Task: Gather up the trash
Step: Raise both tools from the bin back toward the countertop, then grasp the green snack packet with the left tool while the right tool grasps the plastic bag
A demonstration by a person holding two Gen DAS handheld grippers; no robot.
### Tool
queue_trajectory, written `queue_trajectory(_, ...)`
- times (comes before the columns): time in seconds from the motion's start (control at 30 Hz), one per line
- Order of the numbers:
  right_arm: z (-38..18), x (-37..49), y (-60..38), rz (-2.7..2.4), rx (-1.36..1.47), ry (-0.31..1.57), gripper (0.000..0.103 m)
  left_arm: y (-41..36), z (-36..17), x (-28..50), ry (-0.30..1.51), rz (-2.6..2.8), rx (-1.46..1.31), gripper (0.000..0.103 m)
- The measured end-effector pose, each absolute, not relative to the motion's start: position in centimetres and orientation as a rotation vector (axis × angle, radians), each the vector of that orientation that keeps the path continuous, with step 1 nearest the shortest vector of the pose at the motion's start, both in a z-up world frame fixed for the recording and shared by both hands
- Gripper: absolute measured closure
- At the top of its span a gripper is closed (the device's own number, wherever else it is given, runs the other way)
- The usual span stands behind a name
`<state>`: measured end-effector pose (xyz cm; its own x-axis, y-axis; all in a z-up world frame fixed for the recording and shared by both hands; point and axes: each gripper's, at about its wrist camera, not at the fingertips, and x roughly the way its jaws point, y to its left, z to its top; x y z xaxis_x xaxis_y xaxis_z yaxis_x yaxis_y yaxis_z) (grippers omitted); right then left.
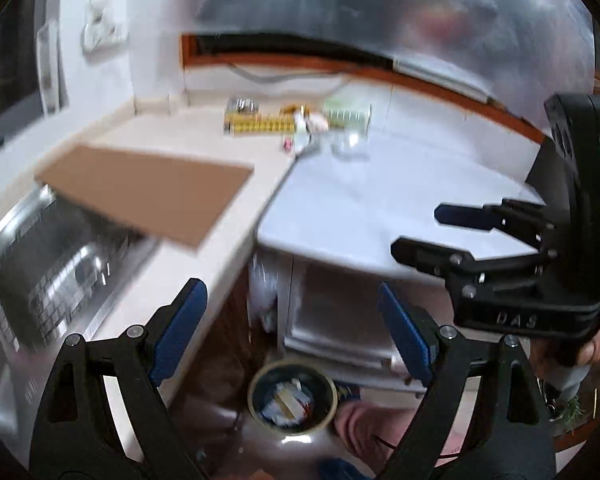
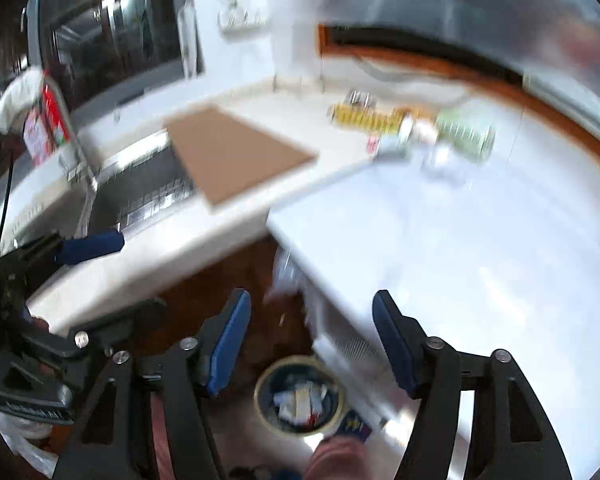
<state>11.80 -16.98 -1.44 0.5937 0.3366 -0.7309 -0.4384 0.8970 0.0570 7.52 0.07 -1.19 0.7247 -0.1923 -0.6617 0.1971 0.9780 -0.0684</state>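
Observation:
A round trash bin (image 1: pixel 292 398) with paper scraps inside stands on the floor below the counter; it also shows in the right wrist view (image 2: pixel 300 394). A cluster of trash (image 1: pixel 300 122) with a yellow packet, a green box and clear plastic lies at the back of the counter, also seen in the right wrist view (image 2: pixel 412 132). My left gripper (image 1: pixel 292 328) is open and empty above the bin. My right gripper (image 2: pixel 312 340) is open and empty; it shows in the left wrist view (image 1: pixel 416 232) over the white surface.
A brown cardboard sheet (image 1: pixel 148 192) lies across the steel sink (image 1: pixel 52 264). A white appliance top (image 1: pixel 380 208) adjoins the beige counter (image 1: pixel 204 272). A red carton (image 2: pixel 48 124) stands at the far left by the window.

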Motion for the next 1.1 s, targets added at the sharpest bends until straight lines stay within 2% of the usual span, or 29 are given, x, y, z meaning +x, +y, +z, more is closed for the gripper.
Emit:
queue_trajectory(0.2,4.0,19.1,-19.0,0.357,-0.15,0.727,0.029,-2.0,2.9,14.5,0.708,-0.25,0.028,0.018)
queue_trajectory(0.4,5.3,29.0,-23.6,0.253,-0.073,0.738,0.029,-4.4,1.7,25.4,0.773,-0.286,0.046,0.018)
queue_trajectory(0.6,0.5,38.9,-26.7,0.22,0.067,0.844,0.029,-5.9,-2.6,34.2,0.866,-0.294,0.091,0.018)
queue_trajectory(0.77,-4.9,43.2,-27.4,0.253,0.183,0.974,0.029,-6.5,-5.5,38.5,0.91,-0.317,0.13,0.017)
queue_trajectory(0.83,-6.5,44.0,-27.4,0.249,0.184,1.006,0.039,-6.5,-6.0,39.5,0.923,-0.323,0.129,0.015)
queue_trajectory(0.87,-7.3,44.4,-27.3,0.251,0.181,1.024,0.048,-6.6,-6.2,40.1,0.929,-0.326,0.127,0.015)
queue_trajectory(0.93,-8.4,44.9,-27.4,0.275,0.2,1.038,0.051,-7.0,-6.4,41.2,0.928,-0.339,0.134,0.013)
queue_trajectory(1.0,-8.2,44.9,-27.5,0.278,0.179,1.019,0.062,-7.7,-6.7,42.0,0.926,-0.358,0.161,0.01)
queue_trajectory(1.1,-8.1,44.9,-27.5,0.3,0.162,1.024,0.064,-8.8,-7.1,42.5,0.933,-0.378,0.232,0.007)
